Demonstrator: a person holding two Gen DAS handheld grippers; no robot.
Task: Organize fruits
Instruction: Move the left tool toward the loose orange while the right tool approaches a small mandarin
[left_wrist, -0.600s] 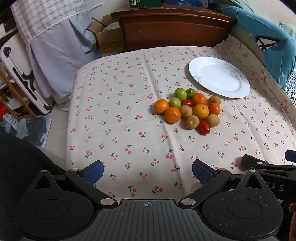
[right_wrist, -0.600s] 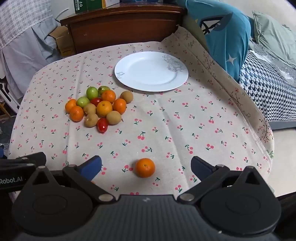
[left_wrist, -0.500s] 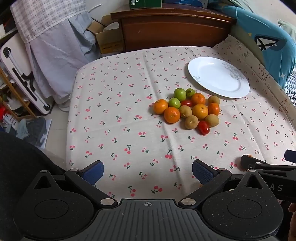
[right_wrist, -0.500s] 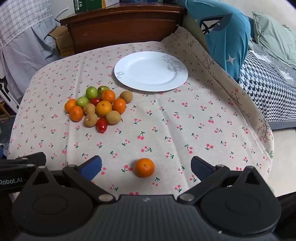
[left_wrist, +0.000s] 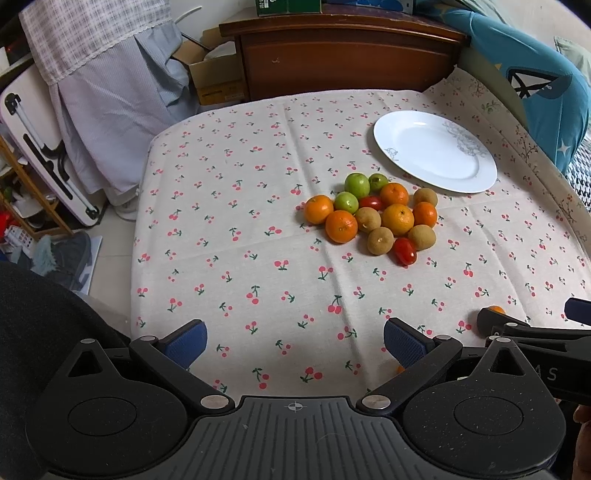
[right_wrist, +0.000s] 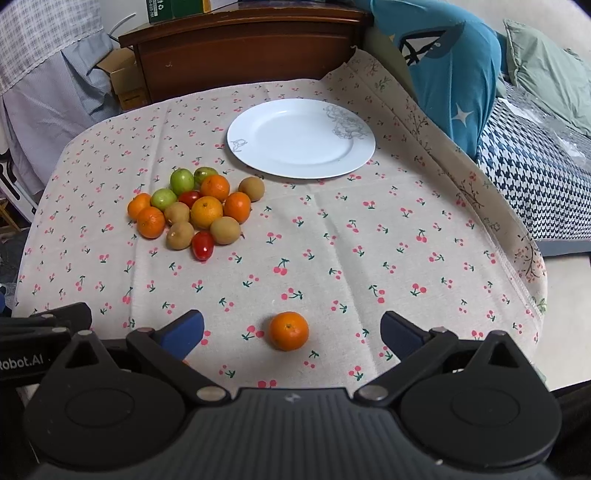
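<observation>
A heap of fruit (left_wrist: 373, 216) lies mid-table: oranges, green fruits, brown fruits and red tomatoes; it also shows in the right wrist view (right_wrist: 195, 212). An empty white plate (left_wrist: 436, 151) (right_wrist: 301, 138) sits behind it to the right. A lone orange (right_wrist: 288, 330) lies between the wide-open fingers of my right gripper (right_wrist: 291, 330), untouched; its top peeks out in the left wrist view (left_wrist: 495, 309). My left gripper (left_wrist: 295, 341) is open and empty over the near cloth, and the right gripper's body (left_wrist: 535, 332) is beside it.
The table wears a cherry-print cloth (left_wrist: 240, 240). A dark wooden cabinet (left_wrist: 343, 55) stands behind it, a cloth-covered stand (left_wrist: 110, 92) and clutter to the left, blue pillows (right_wrist: 450, 66) and a checked bed (right_wrist: 535, 177) to the right.
Both grippers have edged slightly forward; the lone orange now sits a little closer between the right fingers. Nothing has been grasped.
</observation>
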